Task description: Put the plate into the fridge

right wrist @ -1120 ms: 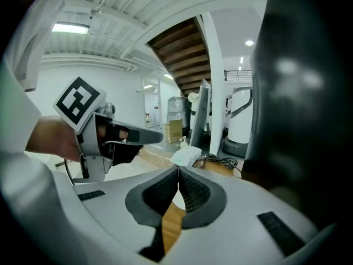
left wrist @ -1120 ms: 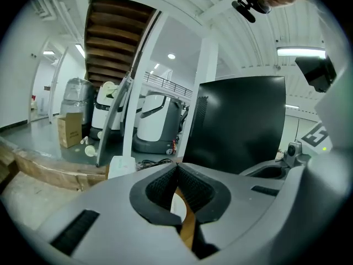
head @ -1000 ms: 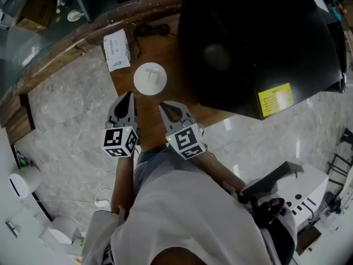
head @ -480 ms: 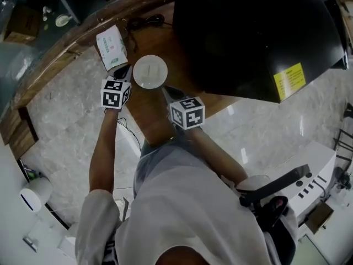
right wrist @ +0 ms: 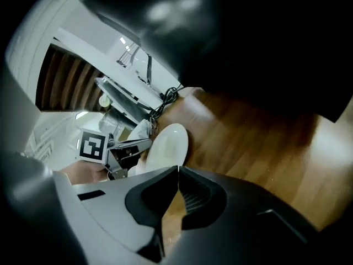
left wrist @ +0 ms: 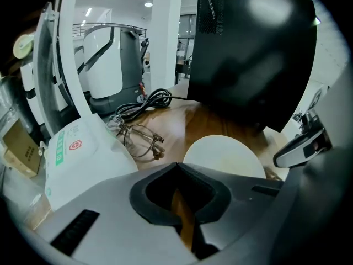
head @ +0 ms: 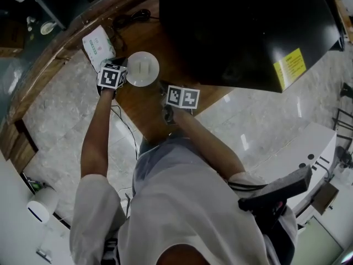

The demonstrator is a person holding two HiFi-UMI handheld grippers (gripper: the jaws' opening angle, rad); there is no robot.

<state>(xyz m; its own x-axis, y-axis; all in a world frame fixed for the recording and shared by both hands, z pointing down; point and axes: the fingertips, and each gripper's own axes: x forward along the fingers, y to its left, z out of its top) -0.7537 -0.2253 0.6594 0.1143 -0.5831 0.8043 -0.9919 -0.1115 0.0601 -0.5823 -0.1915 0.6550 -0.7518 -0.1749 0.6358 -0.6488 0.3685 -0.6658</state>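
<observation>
The white plate (head: 142, 68) lies flat on the wooden table (head: 144, 106), just left of the black fridge (head: 242, 32). My left gripper (head: 117, 65) is at the plate's left edge, jaws shut with nothing between them. In the left gripper view the plate (left wrist: 223, 156) lies just ahead and to the right of the jaw tips (left wrist: 176, 164). My right gripper (head: 165, 86) hovers at the plate's near right, also shut and empty. In the right gripper view the plate (right wrist: 168, 145) lies ahead, with the left gripper (right wrist: 118, 148) beside it.
A white tissue pack (head: 98, 44) lies left of the plate, with a pair of glasses (left wrist: 138, 137) and a coiled black cable (left wrist: 146, 102) behind it. The fridge's dark side (left wrist: 248, 54) rises close on the right. Marble floor (head: 55, 109) surrounds the table.
Both grippers have moved forward over the table to the plate, the left to its left edge and the right to its near right. The plate has not moved.
</observation>
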